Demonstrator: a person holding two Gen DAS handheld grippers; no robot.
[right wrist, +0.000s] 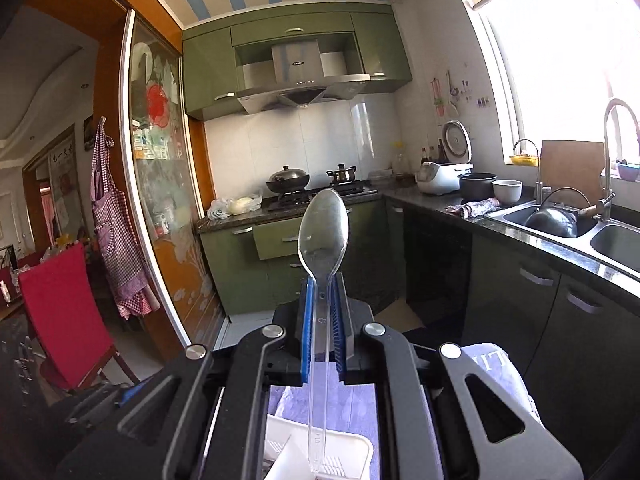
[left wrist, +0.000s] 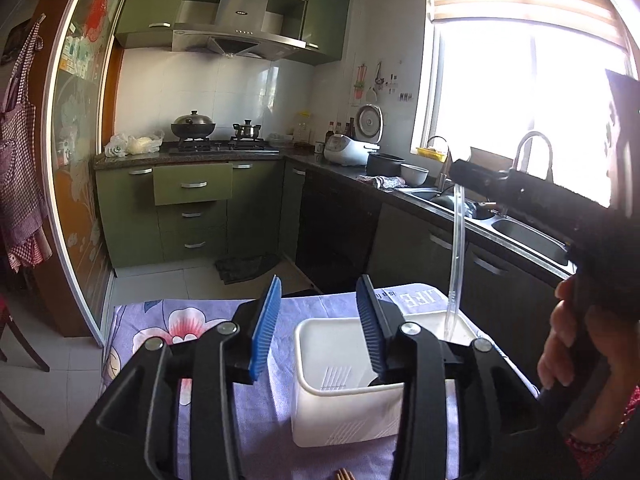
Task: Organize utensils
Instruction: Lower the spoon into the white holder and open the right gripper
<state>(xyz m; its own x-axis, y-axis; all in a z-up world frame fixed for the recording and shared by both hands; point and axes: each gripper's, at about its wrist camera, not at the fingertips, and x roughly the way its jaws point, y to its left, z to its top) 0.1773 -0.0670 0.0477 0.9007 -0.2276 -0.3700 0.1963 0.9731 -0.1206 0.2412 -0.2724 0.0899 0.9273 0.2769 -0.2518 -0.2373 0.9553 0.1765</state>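
The left gripper is seen at lower centre with its blue pads apart and nothing between them. Just behind it a white basket is set on a floral cloth. At the right edge the right gripper is held by a hand, and a clear spoon is hung from it, its lower end reaching down beside the basket.

chopsticks cut off, wall utensils indistinct

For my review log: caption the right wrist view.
Right gripper clamps clear plastic spoon, bowl forward, above white slotted utensil basket.
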